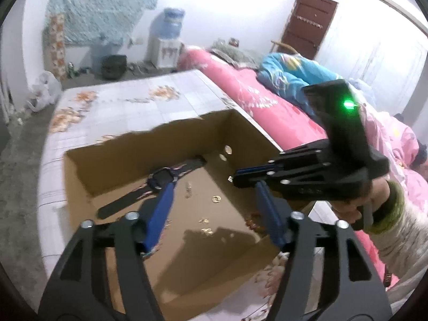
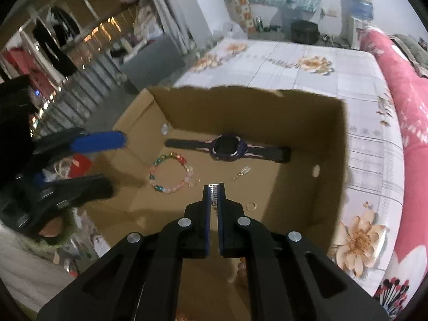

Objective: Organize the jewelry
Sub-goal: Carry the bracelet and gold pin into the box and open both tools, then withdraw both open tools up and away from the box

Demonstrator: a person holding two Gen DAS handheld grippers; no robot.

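- Two grippers over one cardboard box (image 2: 307,123) on a flowered sheet (image 2: 347,80).
- Left gripper (image 1: 214,190): jaws spread wide, nothing between.
- Right gripper (image 2: 214,190): jaws nearly closed, pinching a small silver piece (image 2: 214,190) at the tips.
- Watch (image 2: 227,148): flat on box floor, far side.
- Bead bracelet (image 2: 171,172): box floor, left of watch, near.
- Gold ring (image 2: 251,205): box floor, right of gripper tips.

White walls, a brown door (image 1: 310,24), a water dispenser (image 1: 168,40) and a pink-covered bed (image 1: 248,93).

Left gripper (image 1: 214,187) jaws spread wide; right gripper (image 2: 214,187) jaws pinched nearly together.
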